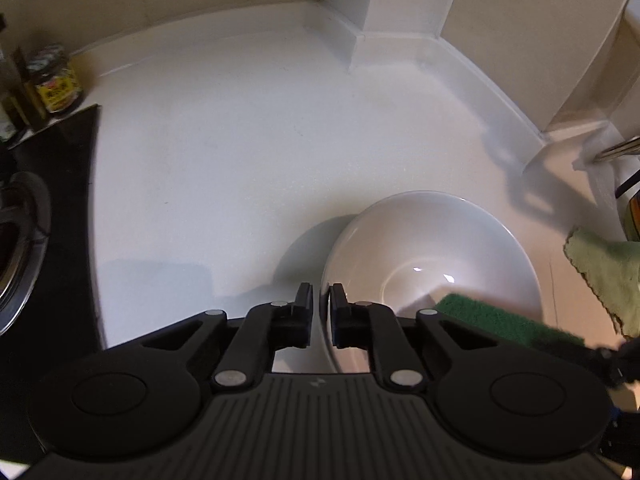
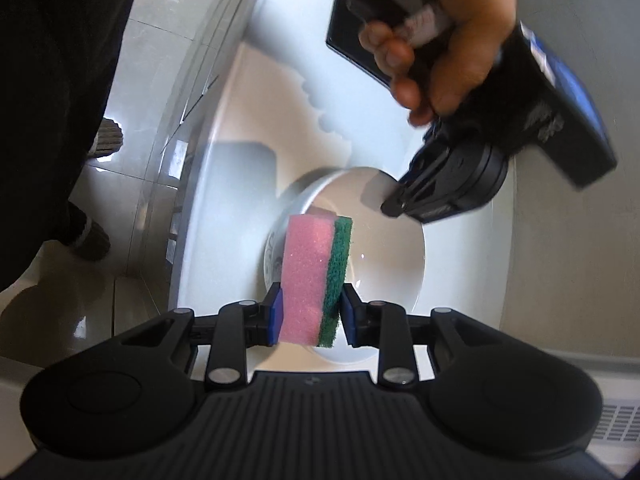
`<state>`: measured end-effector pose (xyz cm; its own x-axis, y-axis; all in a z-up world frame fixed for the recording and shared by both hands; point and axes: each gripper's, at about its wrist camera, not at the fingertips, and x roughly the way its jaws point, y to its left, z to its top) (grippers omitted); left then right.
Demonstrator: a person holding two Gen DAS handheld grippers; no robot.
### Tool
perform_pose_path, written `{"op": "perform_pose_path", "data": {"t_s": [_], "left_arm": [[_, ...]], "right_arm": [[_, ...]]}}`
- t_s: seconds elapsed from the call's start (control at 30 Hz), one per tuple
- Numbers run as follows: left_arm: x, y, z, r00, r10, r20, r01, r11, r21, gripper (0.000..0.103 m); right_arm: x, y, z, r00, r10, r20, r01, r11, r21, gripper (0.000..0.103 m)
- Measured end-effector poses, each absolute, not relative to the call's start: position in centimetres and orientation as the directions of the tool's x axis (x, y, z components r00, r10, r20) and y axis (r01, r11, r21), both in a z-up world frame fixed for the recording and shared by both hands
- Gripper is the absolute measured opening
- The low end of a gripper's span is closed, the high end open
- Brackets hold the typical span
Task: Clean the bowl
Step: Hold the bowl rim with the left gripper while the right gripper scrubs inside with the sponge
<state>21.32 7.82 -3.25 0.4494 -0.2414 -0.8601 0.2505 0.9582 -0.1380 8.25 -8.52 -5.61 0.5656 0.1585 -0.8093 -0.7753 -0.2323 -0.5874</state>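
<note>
A white bowl (image 1: 436, 248) sits on the white counter (image 1: 240, 160), tilted up. My left gripper (image 1: 320, 304) is shut on the bowl's near rim, which sits between its pads. In the right wrist view the same bowl (image 2: 384, 248) lies just ahead, with the left gripper (image 2: 396, 204) and the hand holding it at the bowl's far rim. My right gripper (image 2: 310, 312) is shut on a pink sponge with a green scouring side (image 2: 312, 276), held upright over the bowl. The sponge's green side (image 1: 504, 320) shows inside the bowl in the left wrist view.
A light green cloth (image 1: 604, 276) lies right of the bowl. Jars (image 1: 54, 80) stand at the far left beside a black stove (image 1: 48, 220). A wall column (image 1: 384, 0) rises at the back. A metal bar (image 1: 620, 148) juts in at the right. The tiled floor and the person's legs (image 2: 60, 80) show left of the counter edge.
</note>
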Motion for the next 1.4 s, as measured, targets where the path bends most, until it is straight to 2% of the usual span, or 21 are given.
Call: {"op": "perform_pose_path", "data": {"t_s": [0.1,0.17,0.43,0.5,0.57,0.63,0.8,1.0,1.1,1.17,1.4], "left_arm": [[19.2,8.4,-3.6,0.433,-0.268,-0.861,0.22,0.957,-0.188,0.019],[19.4,8.1,-3.9,0.422,-0.257,-0.869,0.22,0.959,-0.177,0.02],[24.0,6.3,-4.0,0.398,-0.225,-0.89,0.315,0.944,-0.097,0.008],[24.9,6.1,-4.0,0.385,-0.228,-0.894,0.311,0.944,-0.107,0.008],[24.5,6.3,-3.8,0.383,-0.224,-0.896,0.293,0.949,-0.113,0.016],[23.3,6.6,-3.4,0.395,-0.211,-0.894,0.275,0.956,-0.104,0.017],[20.4,6.9,-4.1,0.386,-0.206,-0.899,0.222,0.967,-0.127,0.015],[23.3,6.6,-4.3,0.388,-0.236,-0.891,0.294,0.948,-0.123,0.008],[23.8,6.8,-4.1,0.378,-0.238,-0.895,0.268,0.953,-0.14,0.009],[23.9,7.1,-3.9,0.368,-0.238,-0.899,0.242,0.958,-0.155,0.014],[20.9,7.1,-3.7,0.35,-0.246,-0.904,0.206,0.962,-0.182,0.014]], "right_arm": [[8.1,-8.2,-5.8,0.568,0.156,-0.808,-0.777,-0.222,-0.589,0.026],[8.5,-7.7,-6.8,0.568,0.154,-0.808,-0.777,-0.223,-0.589,0.026],[8.1,-7.2,-6.3,0.54,0.182,-0.822,-0.79,-0.229,-0.569,0.026],[8.4,-7.5,-6.6,0.555,0.169,-0.815,-0.781,-0.231,-0.58,0.026],[8.6,-7.6,-6.4,0.559,0.16,-0.813,-0.784,-0.218,-0.582,0.026],[8.8,-7.6,-6.6,0.563,0.152,-0.812,-0.787,-0.202,-0.583,0.026],[8.9,-7.0,-6.8,0.56,0.154,-0.814,-0.796,-0.175,-0.58,0.025],[8.8,-6.5,-6.7,0.525,0.187,-0.83,-0.81,-0.189,-0.555,0.025],[9.1,-6.9,-6.8,0.539,0.178,-0.823,-0.801,-0.193,-0.566,0.026],[9.4,-7.0,-7.1,0.547,0.172,-0.819,-0.8,-0.18,-0.572,0.025],[9.4,-6.3,-7.8,0.553,0.154,-0.819,-0.801,-0.172,-0.573,0.025]]}}
